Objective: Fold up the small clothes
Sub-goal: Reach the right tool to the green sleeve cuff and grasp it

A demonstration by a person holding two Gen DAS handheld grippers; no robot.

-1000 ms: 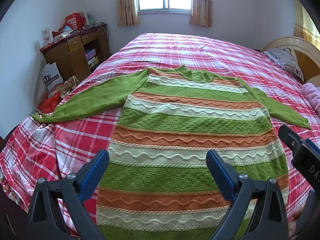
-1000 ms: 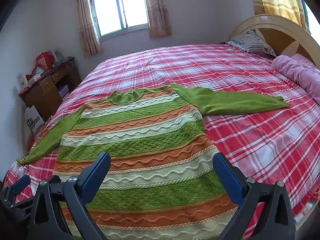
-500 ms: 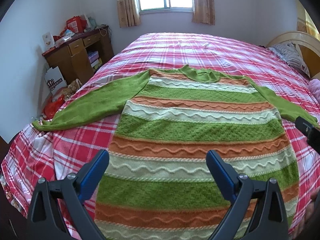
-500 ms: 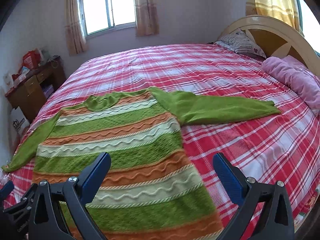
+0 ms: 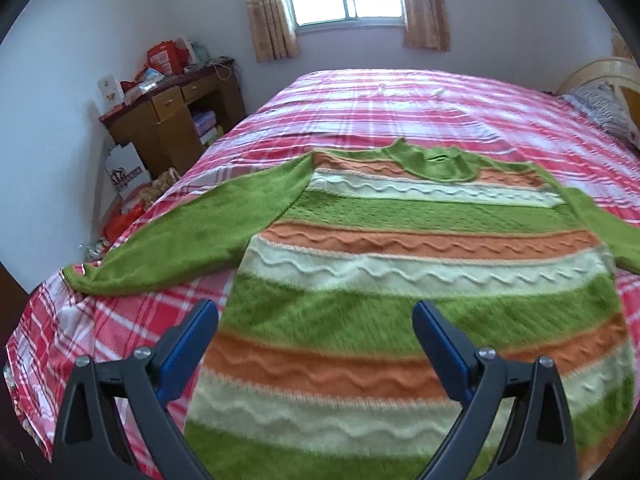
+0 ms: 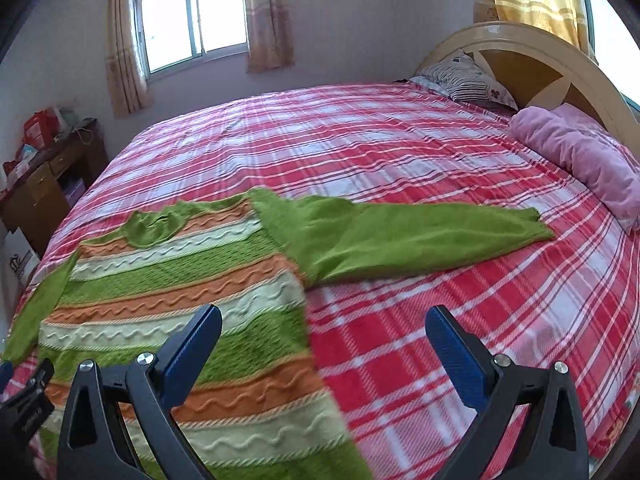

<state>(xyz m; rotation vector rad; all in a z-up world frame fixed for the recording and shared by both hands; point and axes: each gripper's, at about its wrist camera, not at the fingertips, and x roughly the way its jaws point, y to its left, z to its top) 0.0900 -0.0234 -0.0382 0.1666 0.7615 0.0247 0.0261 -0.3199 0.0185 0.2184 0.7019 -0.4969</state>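
A knitted sweater with green, orange and cream stripes lies flat on the bed, neck away from me, both green sleeves spread out. My left gripper hovers open over its lower left body, nothing between the fingers. Its left sleeve reaches toward the bed's left edge. In the right wrist view the sweater fills the lower left and its right sleeve stretches right across the blanket. My right gripper hangs open above the sweater's right side edge. The left gripper's tip shows at the left border.
A red and white plaid blanket covers the bed. A rolled pink blanket, a patterned pillow and a wooden headboard are at the right. A cluttered wooden desk and bags stand left of the bed.
Both grippers have moved apart: the left view swung left toward the left sleeve, the right view swung right toward the right sleeve. Both stay open. The sweater has not moved.
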